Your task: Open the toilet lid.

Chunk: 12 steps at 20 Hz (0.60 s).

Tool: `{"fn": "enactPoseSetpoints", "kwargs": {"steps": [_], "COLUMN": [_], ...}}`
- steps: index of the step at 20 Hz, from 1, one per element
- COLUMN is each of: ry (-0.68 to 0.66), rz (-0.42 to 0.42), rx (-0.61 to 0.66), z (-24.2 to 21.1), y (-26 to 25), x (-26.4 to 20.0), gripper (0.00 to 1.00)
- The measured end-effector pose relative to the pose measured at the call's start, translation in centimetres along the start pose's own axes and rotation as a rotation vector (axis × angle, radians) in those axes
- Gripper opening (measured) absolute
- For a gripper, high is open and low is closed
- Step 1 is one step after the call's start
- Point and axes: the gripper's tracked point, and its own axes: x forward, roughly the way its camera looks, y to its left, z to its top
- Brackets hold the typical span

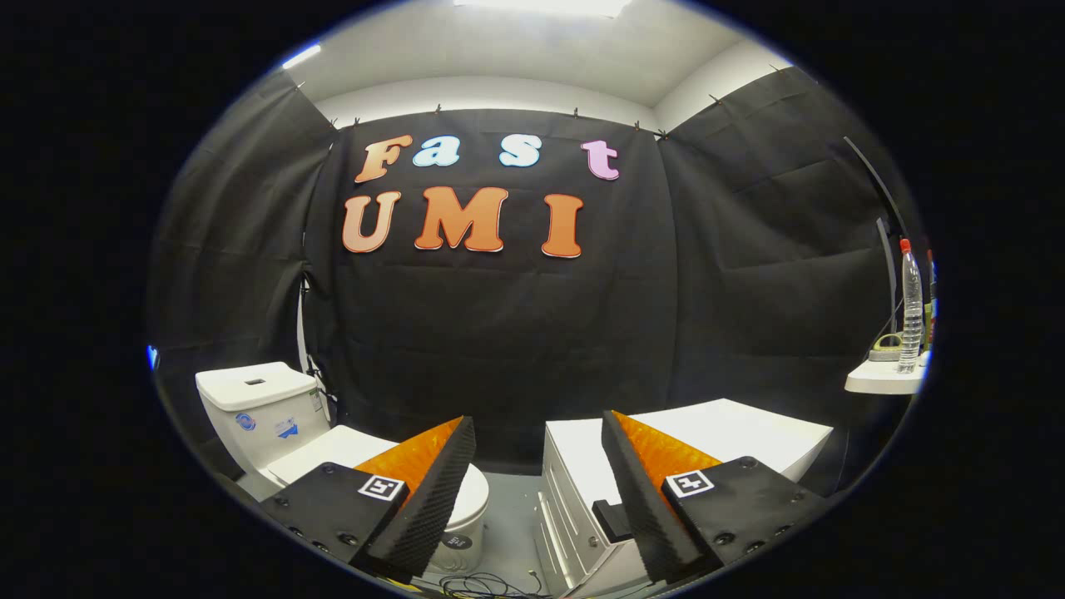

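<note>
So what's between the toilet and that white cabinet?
In the gripper view, bare grey floor separates the toilet from the cabinet, with loose cables nearer. The gripper hangs open above.

- The left finger (428,487) covers much of the closed toilet lid (349,449).
- The right finger (641,491) hides part of the white cabinet (749,437).
- The shelf (882,383) holding the bottle (911,308) is cut off.

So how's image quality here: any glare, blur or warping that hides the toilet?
Gripper view: strong fisheye bending toward the rim; ceiling light blown out; toilet sharp and evenly lit, lid down, partly behind one finger of the open gripper; water bottle stretched near the rim.
</note>
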Motion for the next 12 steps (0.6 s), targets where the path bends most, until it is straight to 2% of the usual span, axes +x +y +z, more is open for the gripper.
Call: {"fn": "enactPoseSetpoints", "kwargs": {"steps": [6, 12], "ry": [-0.028, -0.118], "rz": [-0.019, 0.004], "rx": [0.015, 0.157], "z": [1.4, 5.3], "y": [-0.1, 3.9], "x": [0.2, 3.0], "gripper": [0.98, 0.98]}}
